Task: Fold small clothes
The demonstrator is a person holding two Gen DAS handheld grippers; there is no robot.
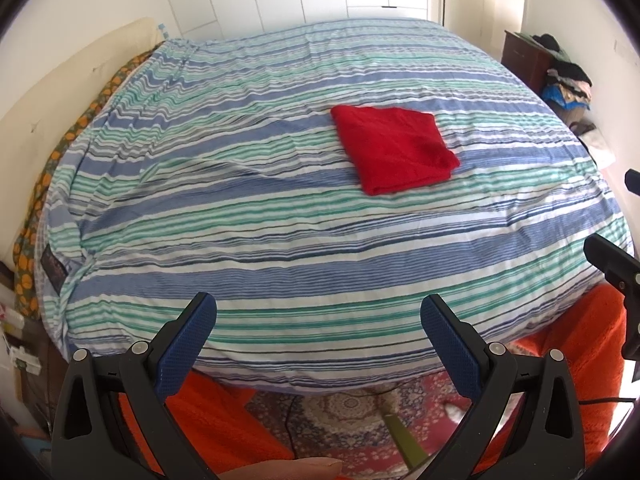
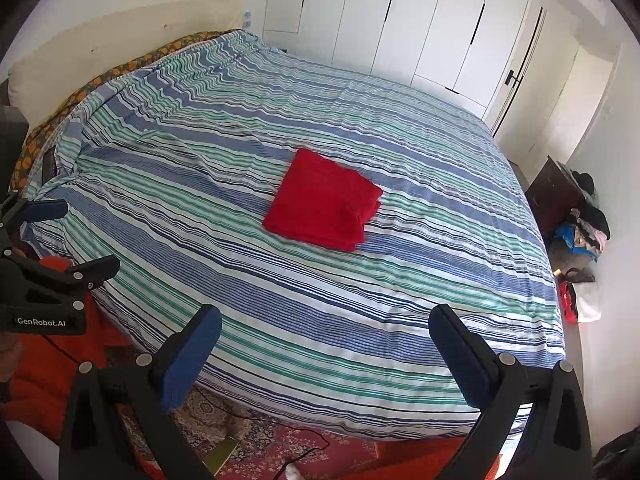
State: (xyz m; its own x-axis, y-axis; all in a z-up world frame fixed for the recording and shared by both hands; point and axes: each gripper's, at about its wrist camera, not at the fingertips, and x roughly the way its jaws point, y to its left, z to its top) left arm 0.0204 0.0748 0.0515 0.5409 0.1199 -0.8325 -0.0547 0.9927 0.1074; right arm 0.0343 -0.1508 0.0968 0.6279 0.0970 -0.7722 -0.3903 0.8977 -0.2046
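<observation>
On the striped bed cover (image 1: 280, 216), a little past the middle of my left wrist view toward one o'clock, I see the red garment (image 1: 394, 148) lying folded into a compact, roughly square packet — flat on the fabric, nothing touching it. From my right wrist camera the same red garment (image 2: 322, 200) sits near centre, at about twelve o'clock from the fingers, its thicker layered edge turned toward three o'clock.

My left gripper (image 1: 318, 320) hangs over the near edge of the bed with its jaws spread wide and nothing between them; the blue pads (image 1: 188, 344) face each other across bare stripes. My right gripper (image 2: 325, 330) is likewise wide open and empty, well apart from the garment. In the right view the left gripper also shows at nine o'clock, and I can read "GenRobot.AI" on its body.

Below the bed edge, at six o'clock, I see a patterned rug (image 1: 352, 412) and orange fabric (image 1: 224, 420). A pile of clothes (image 2: 588, 224) sits at three o'clock by a dark cabinet (image 2: 554, 200), with white wardrobe doors (image 2: 420, 20) beyond the bed.
</observation>
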